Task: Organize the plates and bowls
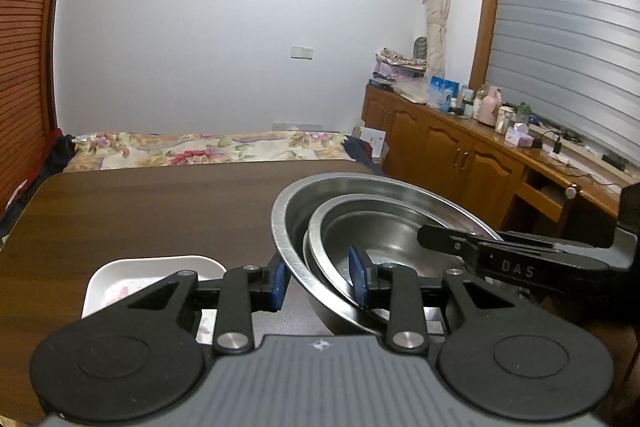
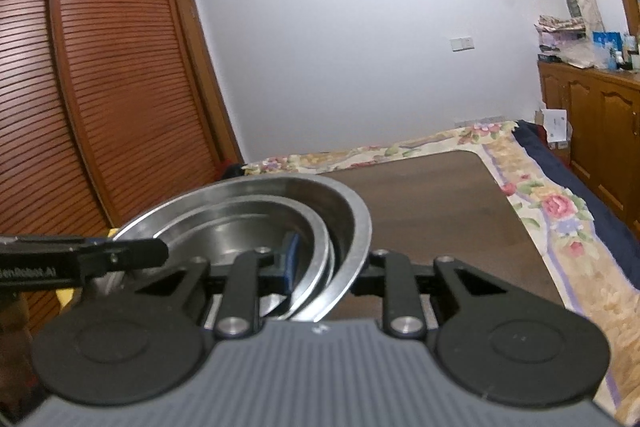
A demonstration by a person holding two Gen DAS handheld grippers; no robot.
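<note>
A stack of nested steel bowls (image 1: pixel 360 227) is held tilted above the dark wooden table (image 1: pixel 140 211). My left gripper (image 1: pixel 320 285) is shut on the near rims of the bowl stack, blue pads either side. My right gripper (image 2: pixel 326 263) is shut on the opposite rims of the same stack (image 2: pixel 280 211). The right gripper's fingers also show in the left wrist view (image 1: pixel 452 239). A white square plate (image 1: pixel 132 279) with a pink print lies on the table at the lower left, partly hidden by my left gripper.
A flowered bed (image 1: pixel 208 143) lies beyond the table's far edge. A wooden cabinet row (image 1: pixel 460 147) with clutter runs along the right wall. A slatted wardrobe (image 2: pixel 100 87) stands at the left.
</note>
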